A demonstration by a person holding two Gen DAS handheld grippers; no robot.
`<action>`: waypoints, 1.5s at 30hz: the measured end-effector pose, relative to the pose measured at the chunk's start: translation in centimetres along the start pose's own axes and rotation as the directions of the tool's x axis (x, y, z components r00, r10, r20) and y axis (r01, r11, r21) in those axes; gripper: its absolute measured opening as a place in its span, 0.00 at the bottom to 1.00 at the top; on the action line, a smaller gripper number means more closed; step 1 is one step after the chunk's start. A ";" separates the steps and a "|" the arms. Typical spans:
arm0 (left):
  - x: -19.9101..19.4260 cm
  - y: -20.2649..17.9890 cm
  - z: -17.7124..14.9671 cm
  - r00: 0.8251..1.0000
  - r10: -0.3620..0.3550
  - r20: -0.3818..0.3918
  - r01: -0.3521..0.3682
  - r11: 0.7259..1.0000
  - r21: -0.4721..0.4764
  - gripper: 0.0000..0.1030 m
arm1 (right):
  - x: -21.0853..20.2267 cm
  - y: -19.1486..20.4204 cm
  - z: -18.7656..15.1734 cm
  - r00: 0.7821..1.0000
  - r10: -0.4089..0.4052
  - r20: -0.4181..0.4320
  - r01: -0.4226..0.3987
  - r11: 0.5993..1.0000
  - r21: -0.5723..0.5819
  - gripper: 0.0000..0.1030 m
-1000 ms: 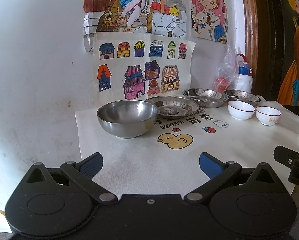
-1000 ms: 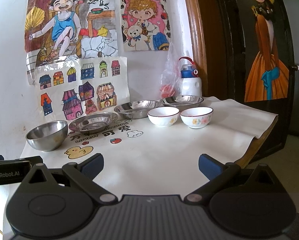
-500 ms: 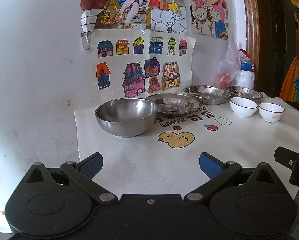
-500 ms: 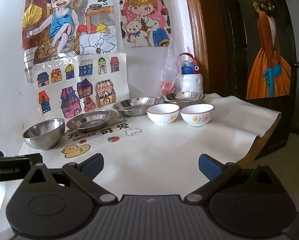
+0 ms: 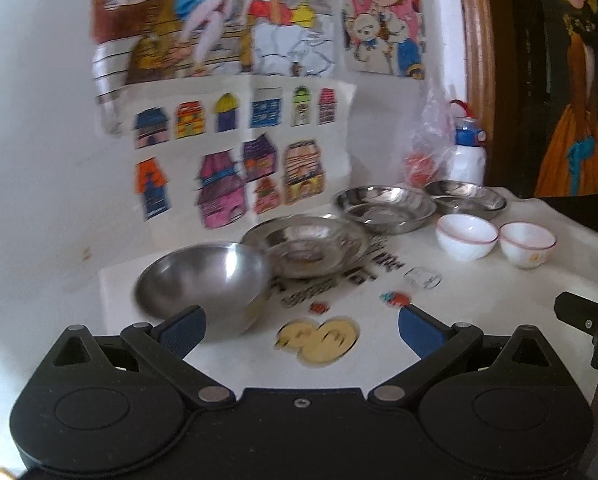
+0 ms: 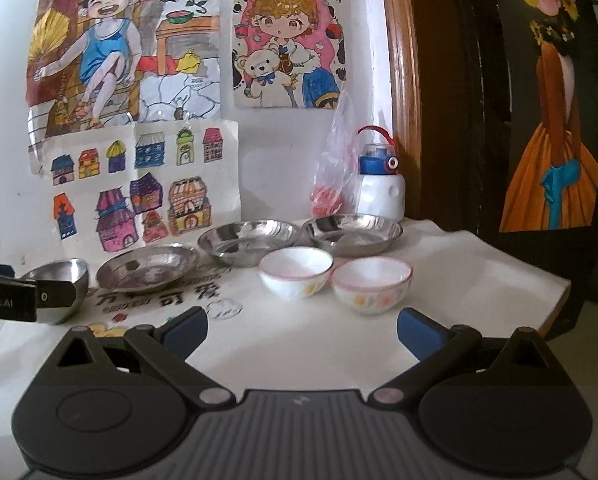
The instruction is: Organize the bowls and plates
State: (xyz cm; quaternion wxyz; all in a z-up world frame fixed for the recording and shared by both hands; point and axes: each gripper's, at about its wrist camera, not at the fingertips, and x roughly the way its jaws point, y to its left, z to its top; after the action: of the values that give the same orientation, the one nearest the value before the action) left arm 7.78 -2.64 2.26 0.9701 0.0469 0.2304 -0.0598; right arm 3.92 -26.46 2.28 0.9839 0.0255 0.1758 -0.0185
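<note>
Gleaming at the left end of the surface [image 5: 479, 308], the deep steel bowl [image 5: 203, 284] shows rounded walls and a mirror finish in the left wrist view, with a shallow steel plate [image 5: 307, 244] touching its rim behind. Two more steel plates [image 5: 385, 208] run toward the back right, and two white bowls with red rims [image 5: 467, 236] stand just beside each other in front of them. The left gripper [image 5: 301, 322] has its jaws spread wide, holding nothing. Compared with a second ago the steel bowl sits lower and nearer, its near wall now behind the left blue pad.

From the right wrist view, the white bowls [image 6: 295, 278] carry small floral prints, the right gripper [image 6: 301, 320] also has released, empty jaws, and both bowls loom larger and closer than before.
</note>
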 end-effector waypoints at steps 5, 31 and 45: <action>2.8 -1.8 3.3 0.999 -0.050 -0.014 0.050 0.998 0.047 0.99 | 2.7 -3.2 2.1 1.000 0.020 -0.012 -0.020 1.000 0.005 1.00; 27.2 -14.2 19.3 0.939 -0.312 -0.143 0.330 0.937 0.117 0.99 | 23.7 -16.9 8.7 0.946 0.223 -0.235 -0.107 0.901 0.421 1.00; 37.0 -16.8 19.7 0.886 -0.339 -0.315 0.391 0.912 0.120 0.89 | 29.2 -17.1 7.7 0.914 0.251 -0.320 -0.102 0.903 0.417 0.74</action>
State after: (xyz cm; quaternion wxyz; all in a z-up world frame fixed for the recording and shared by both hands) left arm 46.96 -25.08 1.95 0.8891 0.0981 0.3672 -0.2551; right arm 33.24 -44.72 -1.37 0.9061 0.2407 0.3454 0.0425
